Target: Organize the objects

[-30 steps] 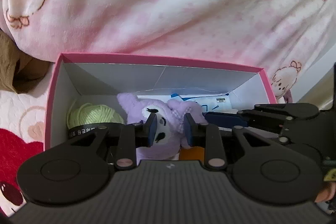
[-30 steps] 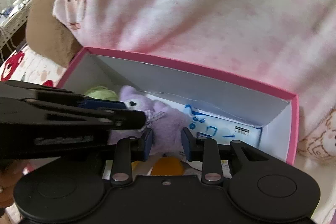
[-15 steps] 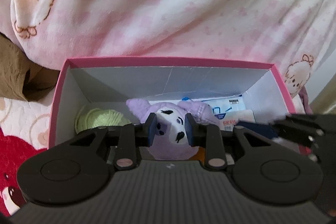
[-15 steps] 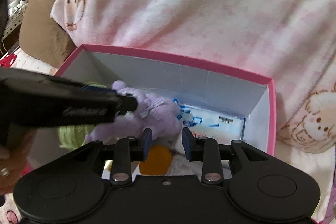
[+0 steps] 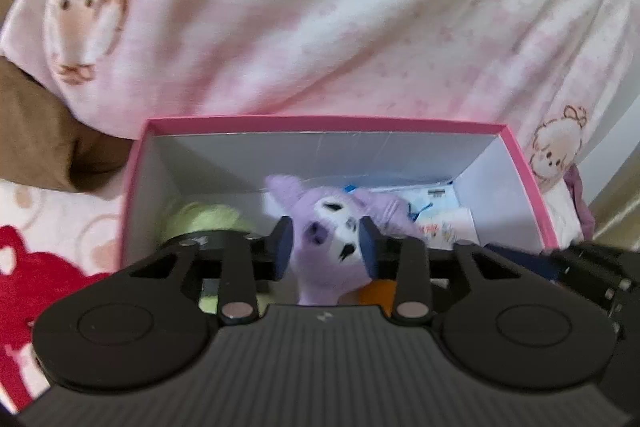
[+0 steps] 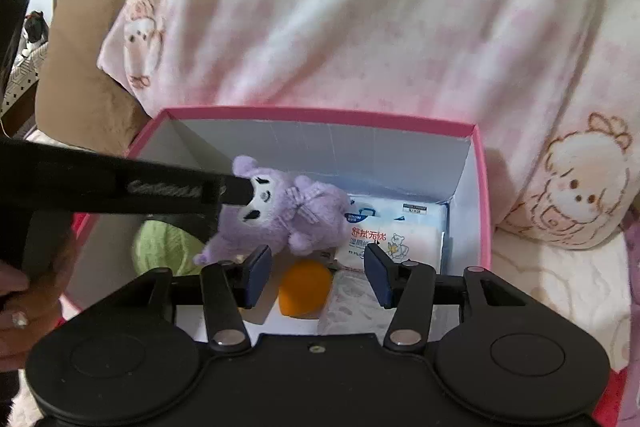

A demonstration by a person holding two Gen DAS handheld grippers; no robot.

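- The fluffy purple plush toy [image 6: 288,215] lies in the pink-rimmed cardboard box [image 6: 478,187], between a green yarn ball [image 6: 160,247] and white wipe packets [image 6: 394,231].
- Left gripper [image 5: 325,241]: jaws just opened, straddling the plush, released.
- Right gripper [image 6: 316,277]: jaws just widened, empty above an orange object [image 6: 306,289].

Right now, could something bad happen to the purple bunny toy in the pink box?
Maybe. The purple plush lies in the pink box, with the left gripper opening around its face; lifting now could catch an ear and drag it out. It leans on the green yarn and wipes packet, so it may tip. The right gripper, opening, could bump the orange thing.
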